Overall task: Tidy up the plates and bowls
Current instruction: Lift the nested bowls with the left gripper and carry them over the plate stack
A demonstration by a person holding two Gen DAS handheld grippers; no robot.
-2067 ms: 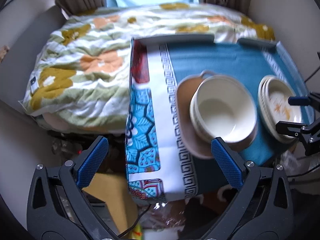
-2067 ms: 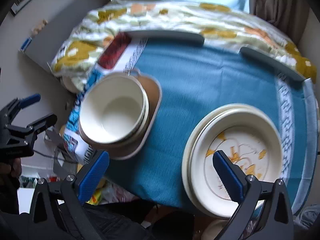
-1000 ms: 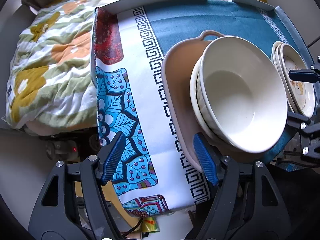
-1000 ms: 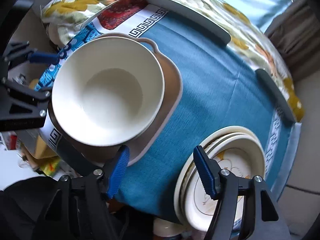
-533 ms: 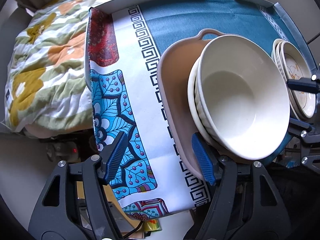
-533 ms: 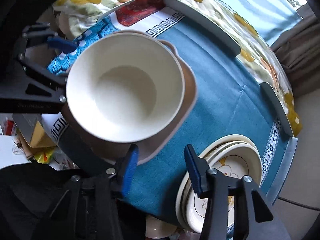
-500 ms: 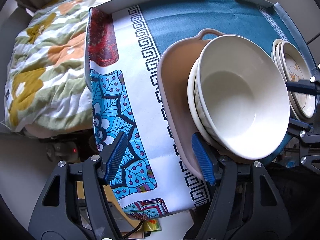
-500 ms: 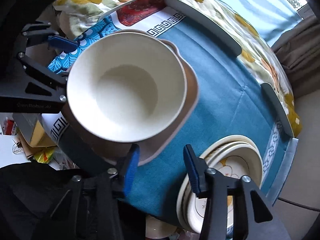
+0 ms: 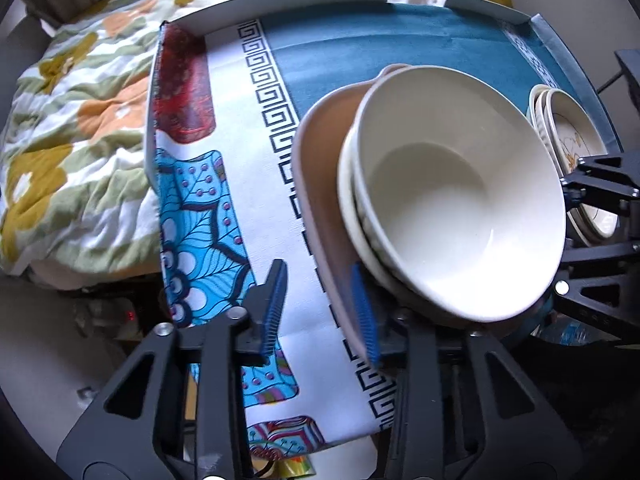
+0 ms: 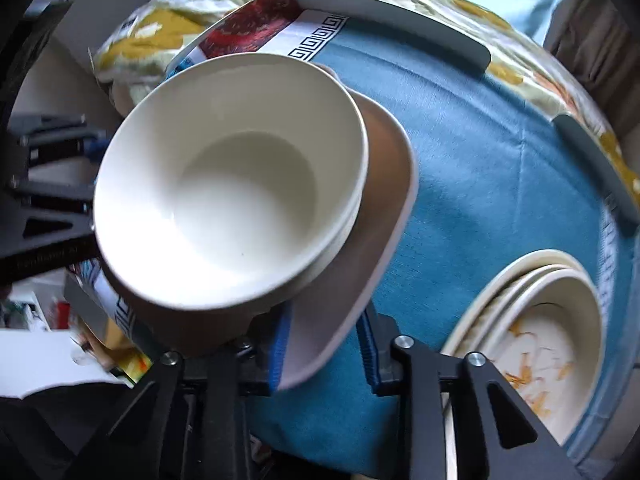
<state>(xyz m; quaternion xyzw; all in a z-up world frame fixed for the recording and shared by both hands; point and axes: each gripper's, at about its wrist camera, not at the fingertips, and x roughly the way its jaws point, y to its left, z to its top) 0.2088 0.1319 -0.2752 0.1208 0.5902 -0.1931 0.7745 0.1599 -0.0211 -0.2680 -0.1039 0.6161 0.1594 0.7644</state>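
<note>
tray [image 9: 320,168] – on the blue-clothed surface [image 9: 360,40], white bowls [image 9: 452,184] stacked on it | left tool [image 9: 320,312] – closing on tray's left rim | right tool [image 10: 324,348] – closing on tray's near rim | plates [image 10: 536,328] – right of tray, apart

Open cloth behind, crowded near edge

You have bare blue cloth [image 10: 480,168] between the tray [image 10: 360,280] and the plates [image 10: 540,332], and past both up to the grey rails [image 10: 400,14]. The stacked bowls [image 9: 452,192] fill most of the tray, leaving only its rim. The patterned strip [image 9: 248,184] left of the tray lies bare.
</note>
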